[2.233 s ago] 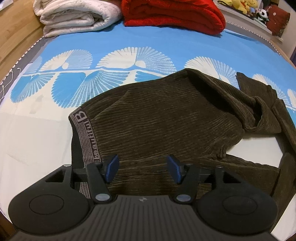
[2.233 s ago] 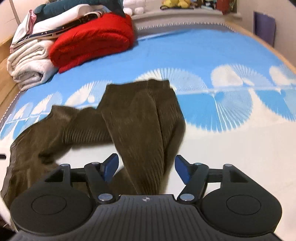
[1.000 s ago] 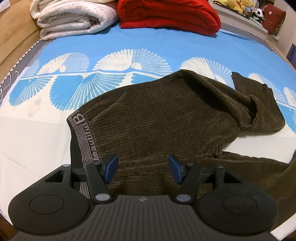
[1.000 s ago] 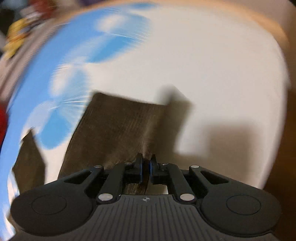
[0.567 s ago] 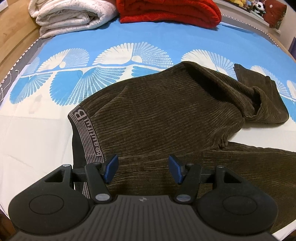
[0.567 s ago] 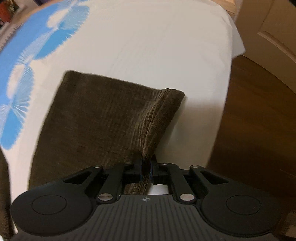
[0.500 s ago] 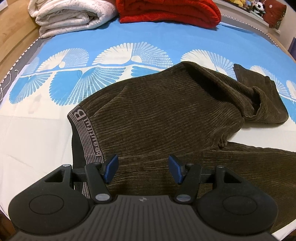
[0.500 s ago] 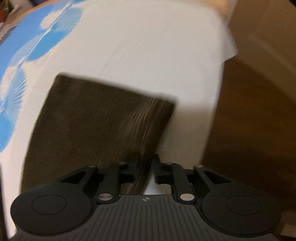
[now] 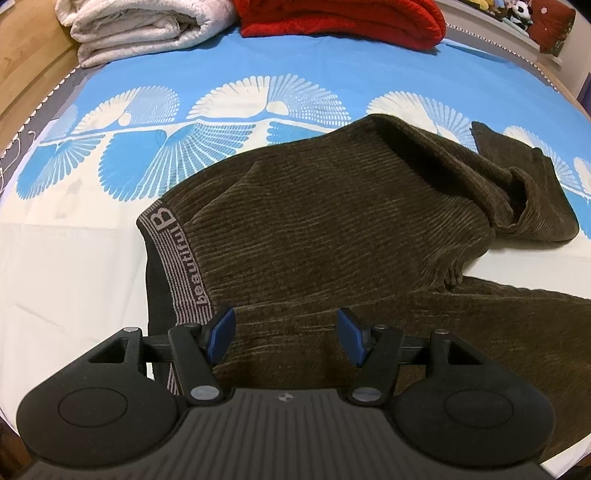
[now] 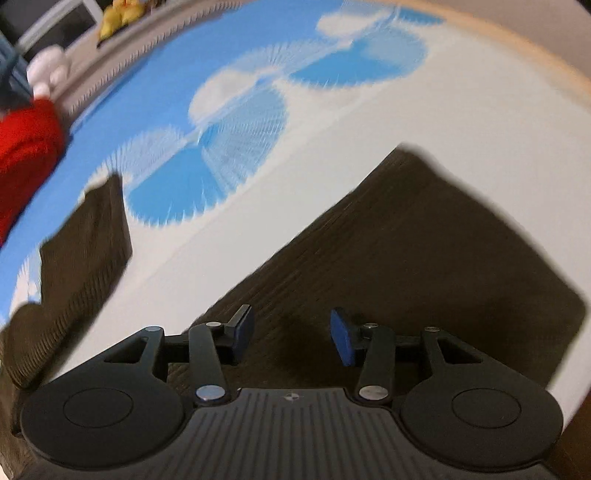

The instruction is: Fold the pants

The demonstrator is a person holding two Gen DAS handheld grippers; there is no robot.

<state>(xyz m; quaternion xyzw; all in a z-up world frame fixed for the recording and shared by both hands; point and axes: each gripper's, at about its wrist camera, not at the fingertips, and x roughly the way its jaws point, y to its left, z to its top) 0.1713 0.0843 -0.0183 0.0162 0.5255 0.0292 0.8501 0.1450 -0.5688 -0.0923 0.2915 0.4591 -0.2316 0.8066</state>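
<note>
Dark brown corduroy pants [image 9: 332, 229] lie on the bed, with a lettered grey waistband [image 9: 177, 258] at the left. One leg is bunched at the far right [image 9: 524, 192]; the other runs along the near edge to the right. My left gripper [image 9: 286, 332] is open, hovering over the near waist area. In the blurred right wrist view, my right gripper [image 10: 291, 334] is open and empty just above the straightened leg [image 10: 424, 266], whose cuff end lies on white sheet. The other leg [image 10: 85, 236] shows at the left.
The bed sheet [image 9: 258, 74] is blue with white fan patterns and white toward the near edge. A folded white blanket [image 9: 140, 26] and a red blanket [image 9: 343, 14] lie at the far end. Stuffed toys [image 9: 517, 11] sit on a ledge. A wooden frame [image 9: 22, 66] runs along the left.
My right gripper, shut on the leg cuff half a second ago, has opened and let it go, and has swung to face back over the bed. The left gripper has barely moved.
</note>
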